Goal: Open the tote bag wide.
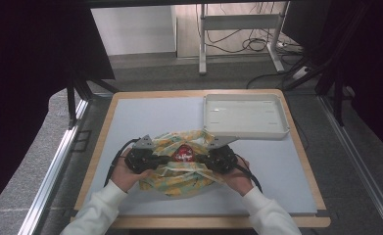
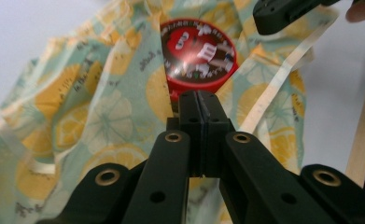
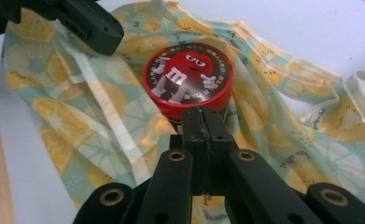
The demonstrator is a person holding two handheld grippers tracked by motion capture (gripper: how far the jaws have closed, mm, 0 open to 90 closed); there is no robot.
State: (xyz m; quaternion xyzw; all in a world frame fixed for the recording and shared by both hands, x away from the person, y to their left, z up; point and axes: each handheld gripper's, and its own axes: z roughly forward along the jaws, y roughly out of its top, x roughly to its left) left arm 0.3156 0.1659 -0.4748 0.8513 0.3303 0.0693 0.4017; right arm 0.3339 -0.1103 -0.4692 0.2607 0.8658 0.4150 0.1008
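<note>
High view: left gripper (image 1: 155, 159) and right gripper (image 1: 209, 157) facing each other across a lemon-print cloth (image 1: 179, 174) near the front middle of the table (image 1: 130, 122).
Red tin (image 1: 184, 153): round, with a cartoon lid, lying on the cloth between the two gripper tips; cloth edges raised around it.
Left gripper view: jaws pressed fully together, tips just short of the tin (image 2: 198, 53) and over the cloth (image 2: 101, 116); whether a fold of cloth is pinched cannot be told.
Right gripper view: jaws likewise closed flat against each other, tips right at the tin's (image 3: 188, 78) near rim, cloth (image 3: 101, 116) spread beneath; a pinch on fabric cannot be confirmed.
White tray (image 1: 245, 117): at the far right of the table, well apart from the cloth's middle, its near corner close to the right gripper.
</note>
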